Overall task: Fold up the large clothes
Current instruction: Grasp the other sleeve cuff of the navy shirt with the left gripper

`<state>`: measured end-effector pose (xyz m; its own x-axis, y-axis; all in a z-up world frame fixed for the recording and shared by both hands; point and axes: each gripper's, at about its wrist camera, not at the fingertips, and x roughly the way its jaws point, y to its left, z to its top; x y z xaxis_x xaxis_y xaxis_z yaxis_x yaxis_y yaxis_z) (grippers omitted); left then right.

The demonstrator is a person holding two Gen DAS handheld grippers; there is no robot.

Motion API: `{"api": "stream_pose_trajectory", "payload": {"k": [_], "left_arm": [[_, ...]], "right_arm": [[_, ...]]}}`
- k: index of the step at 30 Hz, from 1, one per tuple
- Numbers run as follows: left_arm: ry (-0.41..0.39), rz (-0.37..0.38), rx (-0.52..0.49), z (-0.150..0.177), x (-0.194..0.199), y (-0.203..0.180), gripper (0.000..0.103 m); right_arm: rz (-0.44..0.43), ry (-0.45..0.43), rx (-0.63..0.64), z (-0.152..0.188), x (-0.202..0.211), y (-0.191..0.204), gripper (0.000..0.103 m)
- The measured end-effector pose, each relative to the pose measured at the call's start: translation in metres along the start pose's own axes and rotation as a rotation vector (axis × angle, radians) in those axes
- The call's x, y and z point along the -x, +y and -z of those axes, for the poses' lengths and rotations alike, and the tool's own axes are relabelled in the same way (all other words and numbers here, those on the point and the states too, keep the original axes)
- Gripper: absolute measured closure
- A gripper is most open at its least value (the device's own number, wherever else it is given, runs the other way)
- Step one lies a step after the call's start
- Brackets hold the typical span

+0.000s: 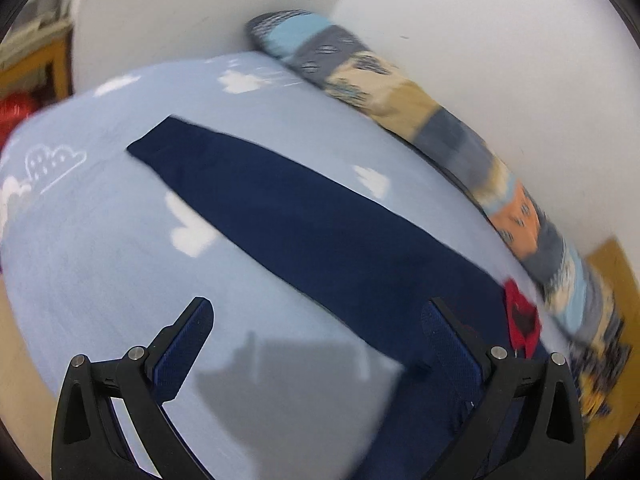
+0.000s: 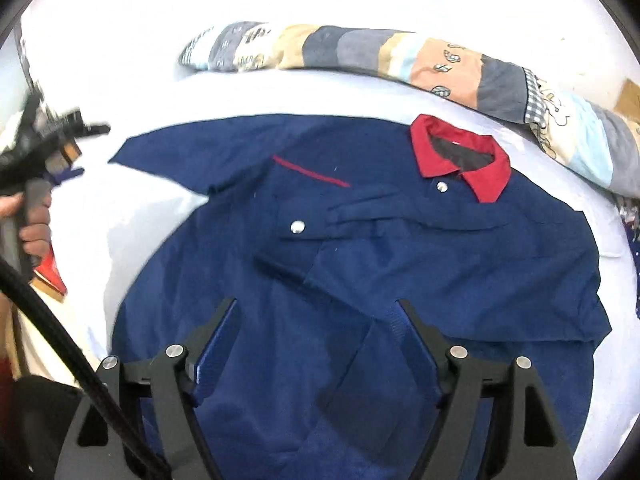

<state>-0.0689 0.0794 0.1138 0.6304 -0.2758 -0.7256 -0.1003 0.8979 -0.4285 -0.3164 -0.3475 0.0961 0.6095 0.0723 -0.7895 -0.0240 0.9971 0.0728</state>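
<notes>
Standing wide apart on the right gripper [image 2: 316, 312], pads clamping nothing, hovering just above the navy work shirt [image 2: 360, 240] near its folded-in right sleeve [image 2: 380, 360]. Lying face up on the pale blue cloud-print sheet [image 1: 100, 260], red collar [image 2: 460, 160] at the far right, snap buttons done up, chest pocket flap showing; spread flat, presumably so the folds come out square. Right sleeve already lying turned in over the body, left sleeve [image 1: 260, 192] stretching out long and flat toward the far left.

Standing equally wide on the left gripper [image 1: 320, 320], nothing between the pads, the near edge of the shirt passing under the right-hand finger, the left-hand finger hanging over bare sheet. Probably lining up on that outstretched sleeve for the matching fold, though the blur is making the aim hard to judge.

Showing at the left edge of the right wrist view, blurred, gripped at its handle by the person's hand [image 2: 34, 216]. Lying along the far edge against the white wall [image 1: 460, 20], a rolled patchwork quilt [image 2: 400, 56], well clear of the shirt.
</notes>
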Motion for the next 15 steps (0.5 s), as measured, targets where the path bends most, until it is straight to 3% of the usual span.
{"api": "stream_pose_trajectory", "payload": {"k": [3, 6, 8, 9, 15], "left_arm": [[0.009, 0.022, 0.178, -0.028, -0.027, 0.071, 0.003], [0.004, 0.095, 0.385, -0.046, -0.051, 0.135, 0.030], [-0.008, 0.150, 0.477, -0.056, -0.065, 0.164, 0.030], [-0.019, 0.139, 0.500, -0.063, -0.072, 0.175, 0.030], [-0.091, 0.188, 0.579, -0.088, -0.108, 0.214, 0.032]], "right_arm": [[0.006, -0.017, -0.027, -0.016, -0.009, -0.009, 0.022], [-0.016, -0.020, -0.061, -0.027, -0.020, -0.021, 0.022], [-0.027, -0.021, -0.073, -0.031, -0.023, -0.023, 0.022], [-0.025, -0.024, -0.079, -0.032, -0.023, -0.024, 0.022], [-0.041, 0.003, -0.103, -0.035, -0.040, -0.030, 0.022]]}}
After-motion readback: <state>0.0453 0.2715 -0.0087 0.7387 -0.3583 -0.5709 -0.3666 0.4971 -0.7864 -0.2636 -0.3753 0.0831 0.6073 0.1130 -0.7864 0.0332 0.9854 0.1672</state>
